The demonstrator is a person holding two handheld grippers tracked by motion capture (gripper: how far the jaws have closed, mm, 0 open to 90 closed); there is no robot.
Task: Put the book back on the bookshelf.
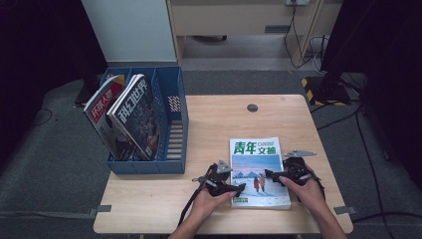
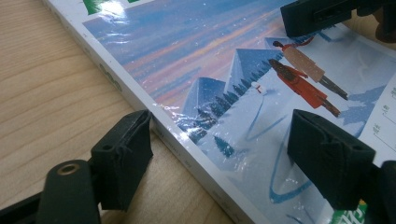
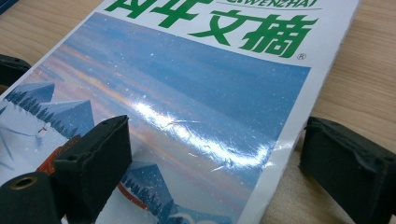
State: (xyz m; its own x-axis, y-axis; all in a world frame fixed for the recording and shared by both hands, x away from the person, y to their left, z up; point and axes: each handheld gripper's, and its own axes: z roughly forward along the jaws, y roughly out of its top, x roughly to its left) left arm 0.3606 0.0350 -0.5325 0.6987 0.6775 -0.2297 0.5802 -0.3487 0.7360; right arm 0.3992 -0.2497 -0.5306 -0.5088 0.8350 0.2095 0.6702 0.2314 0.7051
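High view: one magazine (image 1: 259,172) with a snow-scene cover is lying flat on the wooden table (image 1: 209,129), near its front right area. The left gripper (image 1: 238,189) is sitting at the magazine's lower left edge and the right gripper (image 1: 271,175) is reaching in over its right edge; both are resting low, jaws apart, clamping nothing. One blue file rack (image 1: 171,127) is standing at the table's left edge, holding two upright magazines (image 1: 130,119). Count: three magazines in total, one rack, two grippers, two hands.

Left gripper view: one jaw is standing on the bare table just beside the magazine's spine edge, the other is hovering over the cover, so the jaws are straddling that edge. Risk: if they are closing at this height, the lower jaw is likely to butt against the spine and push the magazine sideways instead of getting under it. The glossy cover is also inviting slip.

Right gripper view: the jaws are spread wide, one over the cover, one outside the magazine's edge on the table. Risk: a pinch here may be catching only the cover and top pages, so the remaining pages would be sagging or fanning open on lifting. Uneven lifting between the two grippers would be bending the magazine.
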